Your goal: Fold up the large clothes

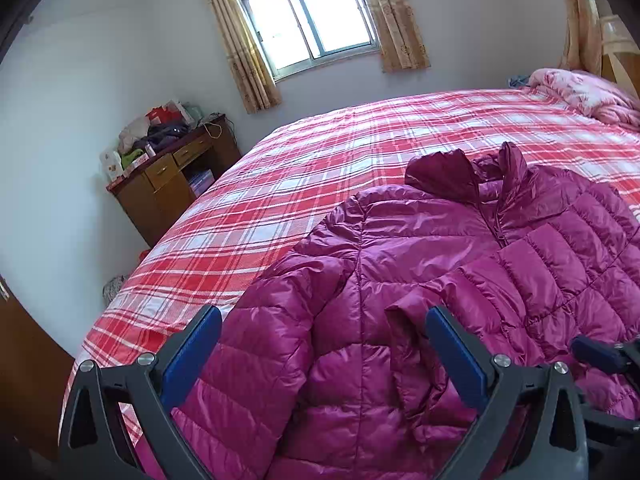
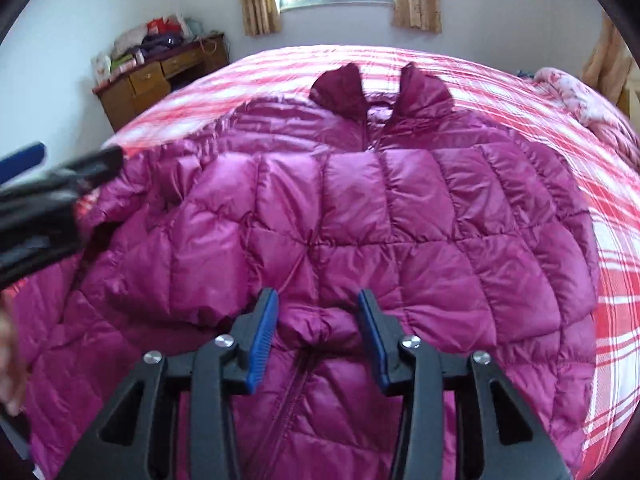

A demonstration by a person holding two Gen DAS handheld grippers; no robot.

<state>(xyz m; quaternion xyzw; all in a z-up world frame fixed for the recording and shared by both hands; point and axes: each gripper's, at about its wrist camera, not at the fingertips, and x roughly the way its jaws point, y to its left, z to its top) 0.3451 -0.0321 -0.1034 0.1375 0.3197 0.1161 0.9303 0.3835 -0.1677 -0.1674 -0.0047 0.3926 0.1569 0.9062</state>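
A magenta quilted down jacket (image 1: 420,280) lies front up on the red plaid bed, collar toward the window. One sleeve (image 2: 380,208) is folded across its chest. My left gripper (image 1: 324,316) is open wide over the jacket's left shoulder and side, holding nothing. My right gripper (image 2: 318,300) is open above the jacket's lower middle, its jaws on either side of a bump of fabric near the zipper but apart from it. The left gripper also shows blurred at the left edge of the right wrist view (image 2: 48,184). The right gripper's blue pad shows at the right edge of the left wrist view (image 1: 596,354).
The bed (image 1: 320,160) has a red and white plaid cover. A pink quilt (image 1: 584,92) is bunched at the bed's far right. A wooden desk (image 1: 172,184) piled with clutter stands by the wall at left. A window with curtains (image 1: 308,16) is behind.
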